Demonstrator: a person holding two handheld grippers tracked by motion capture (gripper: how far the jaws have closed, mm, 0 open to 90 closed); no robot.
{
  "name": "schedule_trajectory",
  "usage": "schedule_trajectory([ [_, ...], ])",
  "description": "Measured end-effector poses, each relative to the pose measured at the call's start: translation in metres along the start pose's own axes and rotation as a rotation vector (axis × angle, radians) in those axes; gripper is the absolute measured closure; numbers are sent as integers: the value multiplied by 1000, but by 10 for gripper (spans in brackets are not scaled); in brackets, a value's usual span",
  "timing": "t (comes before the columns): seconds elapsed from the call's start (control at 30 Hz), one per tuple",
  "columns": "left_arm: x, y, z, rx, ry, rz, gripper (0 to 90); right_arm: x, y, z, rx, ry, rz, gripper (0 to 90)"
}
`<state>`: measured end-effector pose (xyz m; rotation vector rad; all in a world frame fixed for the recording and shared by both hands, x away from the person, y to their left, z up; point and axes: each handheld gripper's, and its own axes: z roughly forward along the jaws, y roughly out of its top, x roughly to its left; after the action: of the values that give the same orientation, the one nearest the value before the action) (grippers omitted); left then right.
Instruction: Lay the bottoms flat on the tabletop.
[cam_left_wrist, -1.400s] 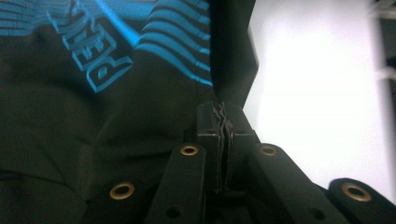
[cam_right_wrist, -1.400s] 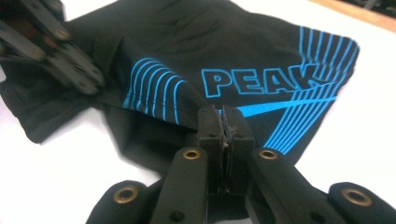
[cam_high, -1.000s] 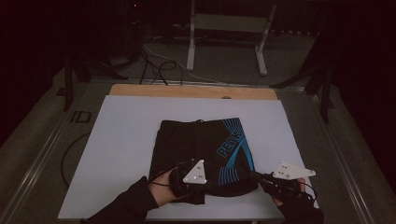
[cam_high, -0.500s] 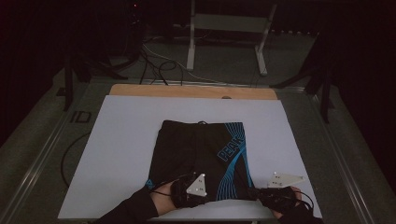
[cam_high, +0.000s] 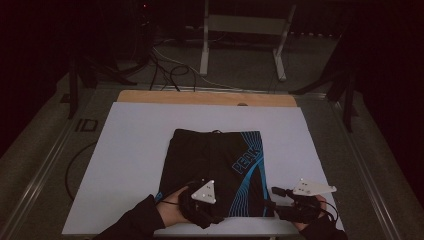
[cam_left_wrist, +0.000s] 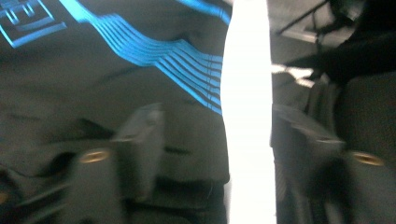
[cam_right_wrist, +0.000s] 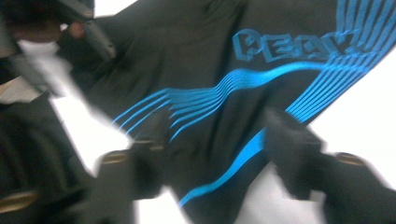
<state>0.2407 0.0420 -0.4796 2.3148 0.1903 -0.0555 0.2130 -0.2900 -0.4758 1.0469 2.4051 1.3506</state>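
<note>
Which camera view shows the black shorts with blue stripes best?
The high view: the black shorts with blue stripes lie whole on the white mat. Both gripper views show close, blurred parts of them.

Black cloth shorts with printed blue wavy stripes (cam_high: 220, 170): soft knit, faint sheen, lightly creased. White matt sheet (cam_high: 135, 155) covering the surface: smooth, paper-like. Bare strip of pale wood (cam_high: 200, 97) along its far edge: smooth. Left gripper (cam_left_wrist: 210, 140): matt black plastic, brass-coloured metal screws. Grey three-cornered plate (cam_high: 205, 191): dull metal look.
</note>
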Motion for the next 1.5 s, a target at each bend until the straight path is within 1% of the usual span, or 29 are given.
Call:
schedule_trajectory([
  [0.03, 1, 0, -2, -11, 1, -5, 271, -1, 2, 0, -12, -3, -1, 320],
  [0.07, 2, 1, -4, -22, -16, -15, 217, -2, 3, 0, -24, 0, 0, 270],
  [0.1, 4, 1, -7, -31, -20, -21, 149, -3, 5, 0, -38, 4, -5, 205],
  [0.17, 6, 1, -10, -61, -18, -43, 95, -5, 10, 1, -53, 16, -5, 179],
  [0.23, 10, 0, -14, -70, -12, -41, 53, -6, 13, 3, -65, 16, -19, 146],
  [0.3, 13, -2, -18, -93, 2, -50, 24, -7, 17, 6, -75, 30, -20, 142],
  [0.37, 17, -3, -23, -106, -1, -59, 16, -9, 20, 9, -80, 36, -25, 135],
  [0.43, 21, -5, -27, -112, 12, -69, 15, -10, 23, 11, -88, 41, -22, 129],
  [0.47, 22, -6, -29, -114, 14, -74, 15, -11, 25, 12, -89, 36, -26, 128],
  [0.57, 28, -9, -35, -124, 37, -86, 15, -14, 28, 16, -95, 24, -31, 124],
  [0.6, 30, -9, -37, -131, 54, -91, 15, -15, 29, 18, -99, 28, -28, 123],
  [0.63, 33, -11, -40, -136, 63, -96, 15, -17, 31, 19, -98, 24, -32, 122],
  [0.67, 35, -12, -42, -137, 75, -98, 16, -18, 32, 21, -100, 12, -35, 122],
  [0.7, 38, -13, -45, -145, 85, -106, 16, -19, 34, 22, -104, 17, -31, 122],
  [0.73, 41, -15, -48, -146, 88, -115, 17, -20, 35, 24, -106, 19, -33, 119],
  [0.8, 47, -18, -54, -147, 114, -127, 16, -22, 39, 28, -112, 13, -36, 116],
  [0.83, 51, -20, -56, -148, 117, -139, 16, -23, 41, 30, -112, 18, -35, 113],
  [0.87, 54, -22, -59, -154, 127, -148, 16, -25, 43, 32, -111, 8, -41, 111],
  [0.93, 60, -26, -64, -159, 150, -165, 16, -27, 47, 36, -121, 15, -40, 110],
  [1.0, 66, -30, -68, -155, 177, -176, 16, -29, 50, 40, -125, 0, -46, 109],
  [1.07, 72, -34, -72, -161, 197, -195, 16, -32, 53, 45, -122, 5, -38, 108],
  [1.1, 75, -36, -73, -162, 212, -202, 16, -34, 55, 47, -120, -5, -42, 108],
  [1.17, 82, -40, -77, -167, 228, -223, 16, -38, 58, 52, -117, -8, -40, 108],
  [1.3, 96, -45, -84, -164, 281, -246, 16, -46, 66, 60, -118, -39, -48, 108],
  [1.33, 100, -46, -86, -168, 292, -253, 16, -48, 68, 61, -126, -43, -49, 108],
  [1.37, 103, -47, -87, -164, 311, -258, 16, -51, 70, 63, -122, -44, -45, 107],
  [1.43, 111, -49, -89, -170, 330, -276, 16, -56, 74, 67, -128, -71, -43, 106],
  [1.47, 115, -50, -90, -162, 346, -286, 15, -59, 76, 69, -128, -69, -42, 103],
  [1.5, 118, -51, -91, -164, 354, -294, 15, -62, 78, 71, -126, -77, -31, 102],
])
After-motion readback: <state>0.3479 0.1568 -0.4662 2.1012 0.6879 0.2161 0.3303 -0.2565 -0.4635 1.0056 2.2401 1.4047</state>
